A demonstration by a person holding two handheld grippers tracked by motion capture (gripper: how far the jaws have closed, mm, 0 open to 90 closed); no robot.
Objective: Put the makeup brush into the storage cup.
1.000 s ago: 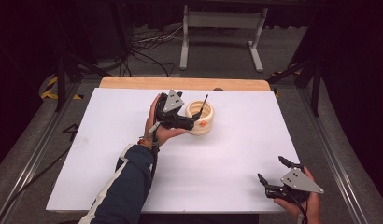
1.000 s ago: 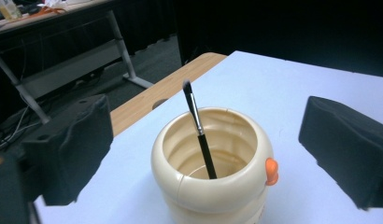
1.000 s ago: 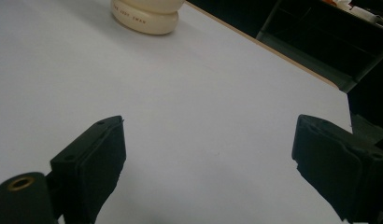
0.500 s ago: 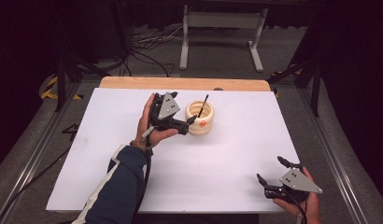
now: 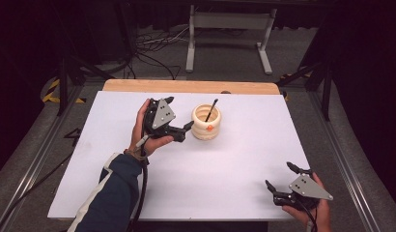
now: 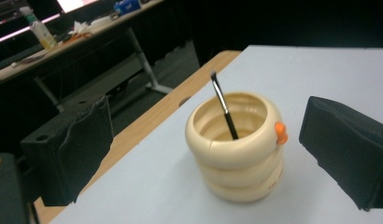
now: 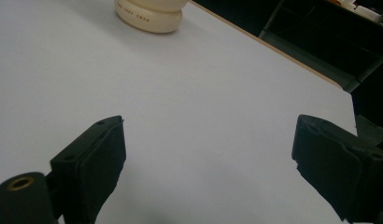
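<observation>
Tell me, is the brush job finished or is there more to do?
Looks nearly finished. Done: the black brush stands tilted inside the cream ringed holder. In hand: nothing; the left claw is open beside the holder, not touching it. The right claw is open too, over bare white table near the front corner. Left: probably only pulling the left claw away.

Small dark lettering runs along the bottom ring of the cream holder [image 7: 150, 14], too blurred to read for certain; no other text legible
</observation>
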